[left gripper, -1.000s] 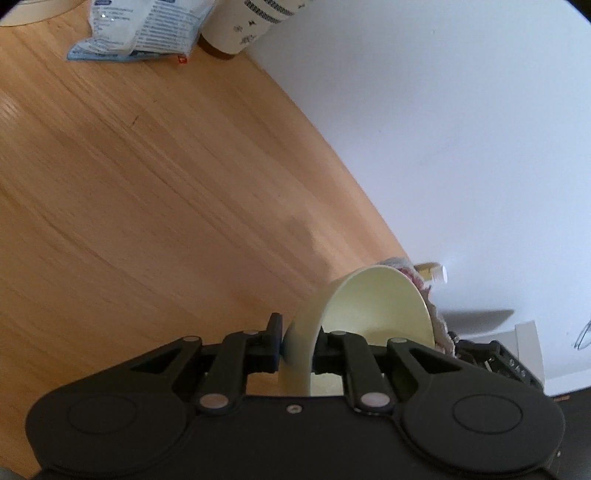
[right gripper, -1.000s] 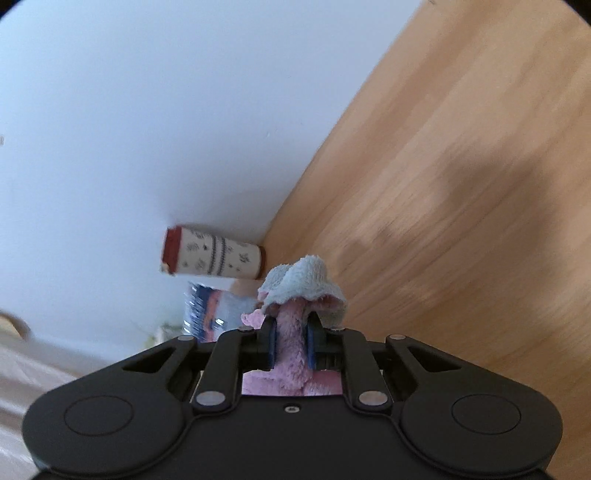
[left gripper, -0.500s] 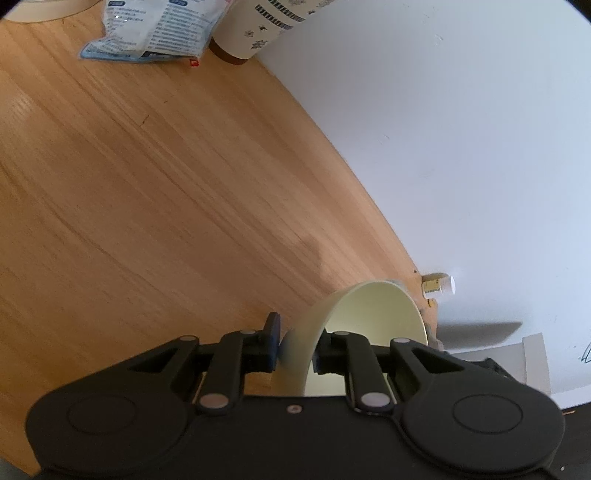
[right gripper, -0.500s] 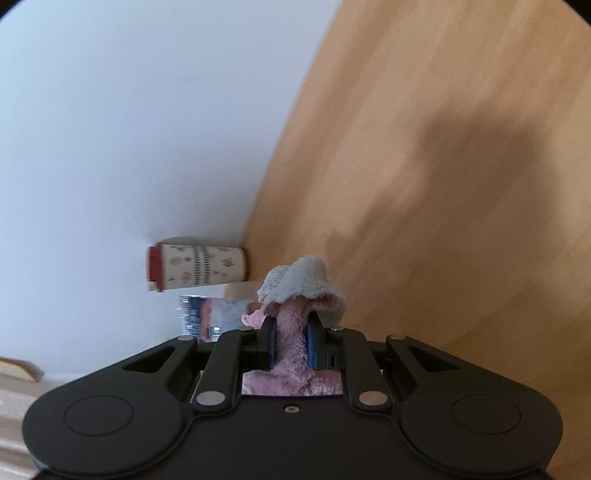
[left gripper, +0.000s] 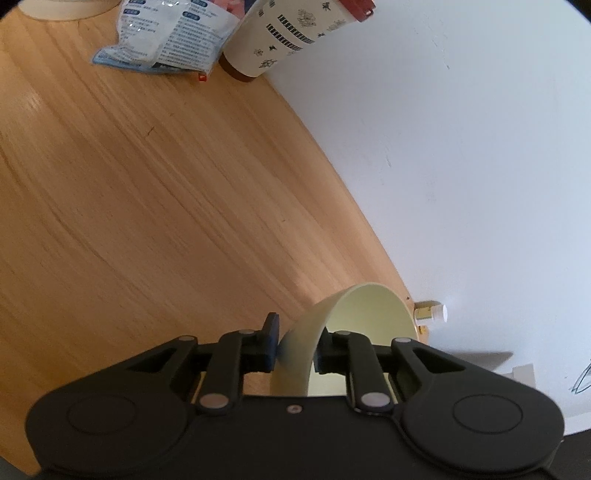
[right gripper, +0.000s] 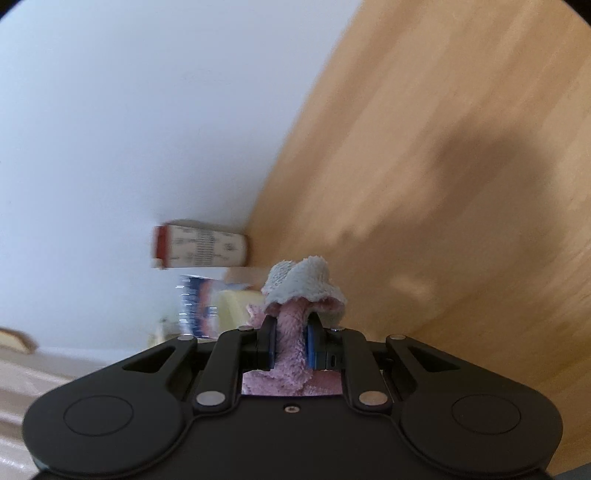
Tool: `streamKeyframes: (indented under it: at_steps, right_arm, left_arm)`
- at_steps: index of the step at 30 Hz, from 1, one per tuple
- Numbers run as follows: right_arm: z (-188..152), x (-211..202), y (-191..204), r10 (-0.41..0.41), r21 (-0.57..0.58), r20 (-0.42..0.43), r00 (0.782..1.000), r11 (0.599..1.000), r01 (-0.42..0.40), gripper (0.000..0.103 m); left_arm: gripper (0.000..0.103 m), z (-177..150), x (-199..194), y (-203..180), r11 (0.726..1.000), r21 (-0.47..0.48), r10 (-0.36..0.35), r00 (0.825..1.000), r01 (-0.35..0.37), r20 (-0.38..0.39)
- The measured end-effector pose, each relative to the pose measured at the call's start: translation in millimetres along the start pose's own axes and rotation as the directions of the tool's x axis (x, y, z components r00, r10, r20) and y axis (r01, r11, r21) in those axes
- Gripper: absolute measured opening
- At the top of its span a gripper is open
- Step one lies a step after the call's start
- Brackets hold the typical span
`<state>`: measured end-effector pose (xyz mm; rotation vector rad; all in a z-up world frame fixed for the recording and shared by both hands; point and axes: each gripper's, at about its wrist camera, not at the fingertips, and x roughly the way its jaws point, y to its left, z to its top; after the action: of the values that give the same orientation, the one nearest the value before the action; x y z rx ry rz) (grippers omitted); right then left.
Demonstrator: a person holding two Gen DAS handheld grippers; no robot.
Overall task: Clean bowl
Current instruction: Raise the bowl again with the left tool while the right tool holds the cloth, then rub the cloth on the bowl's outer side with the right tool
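Observation:
My left gripper [left gripper: 295, 350] is shut on the rim of a pale yellow bowl [left gripper: 365, 314], held on its side above the wooden table [left gripper: 147, 206] near the white wall. The bowl's inside faces right. My right gripper [right gripper: 290, 343] is shut on a pink and grey-blue cloth [right gripper: 303, 291], which bunches out past the fingertips. In the right wrist view a pale yellow edge [right gripper: 236, 302], possibly the bowl, shows just left of the cloth. The cloth is out of the left wrist view.
A patterned paper cup with a red lid [left gripper: 295, 29] and a blue-white packet [left gripper: 173, 37] stand at the table's far end by the wall; both show blurred in the right wrist view, the cup [right gripper: 201, 249] above the packet [right gripper: 195, 306]. A small white-capped bottle [left gripper: 432, 312] lies by the wall.
The cloth and right gripper have left the left wrist view, where they were beside the bowl. The left gripper's view has tilted toward the cup. The right view has swung and is blurred.

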<state>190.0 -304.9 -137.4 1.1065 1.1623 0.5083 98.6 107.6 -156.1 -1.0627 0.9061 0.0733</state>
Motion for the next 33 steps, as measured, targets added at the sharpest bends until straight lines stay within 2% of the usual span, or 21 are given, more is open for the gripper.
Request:
streamKeyframes:
  at_steps: [2,6,9,11,14,16,23,27,31,33]
  right_arm:
    - [-1.8,-1.0,-1.5,0.007,0.012,0.012,1.000,1.000,-0.007,0.017]
    - [-5.8,22.2,-14.9,-0.055,0.051,-0.018,0.998,0.997,0.056,0.017]
    - [-9.4,25.7,-7.3,-0.092,-0.069,-0.047,0.995,0.994,0.089,0.017]
    - [-10.6,22.1,5.4,-0.087,-0.169,-0.059,0.994,0.983,0.076,0.017]
    - [-14.6,12.0,32.1,-0.060,-0.361,-0.108,0.992,0.933,0.017,0.017]
    - [-21.7,10.7,45.6,-0.075,-0.472,-0.141,0.987,0.882,0.000,0.017]
    - [-54.5,23.6,55.9,-0.185,-0.672,-0.211,0.960,0.740,-0.005,0.018]
    - [-67.0,39.1,58.3,-0.226,-0.706,-0.232,0.946,0.708,-0.004,0.018]
    - [-72.3,37.3,65.9,-0.226,-0.721,-0.222,0.948,0.693,-0.004,0.017]
    - [-70.5,30.3,67.9,-0.208,-0.705,-0.221,0.953,0.709,-0.009,0.017]
  left_arm:
    - [0.016,-1.1,0.8,-0.1,1.000,-0.014,-0.001,1.000,0.001,0.001]
    - [0.015,-0.3,0.9,-3.9,1.000,-0.005,-0.008,1.000,0.008,-0.005]
    - [0.014,3.0,1.0,-6.5,1.000,0.009,-0.005,1.000,0.005,-0.002]
    - [0.014,5.3,1.5,-6.5,1.000,0.012,-0.005,1.000,0.005,0.001]
    - [0.014,4.5,0.9,-7.8,1.000,0.022,-0.004,1.000,0.004,-0.002]
    - [0.014,3.7,0.5,-7.7,1.000,0.021,-0.007,1.000,0.007,-0.002]
    - [0.014,-0.8,-0.1,-9.1,0.999,0.038,-0.016,1.000,0.016,-0.015]
    - [0.014,-3.7,1.6,-11.7,0.998,0.057,-0.016,1.000,0.017,-0.018]
    - [0.014,-0.5,1.1,-11.8,0.997,0.077,-0.012,1.000,0.013,-0.006]
    - [0.014,0.1,0.9,-11.4,0.996,0.088,-0.007,1.000,0.007,0.000]
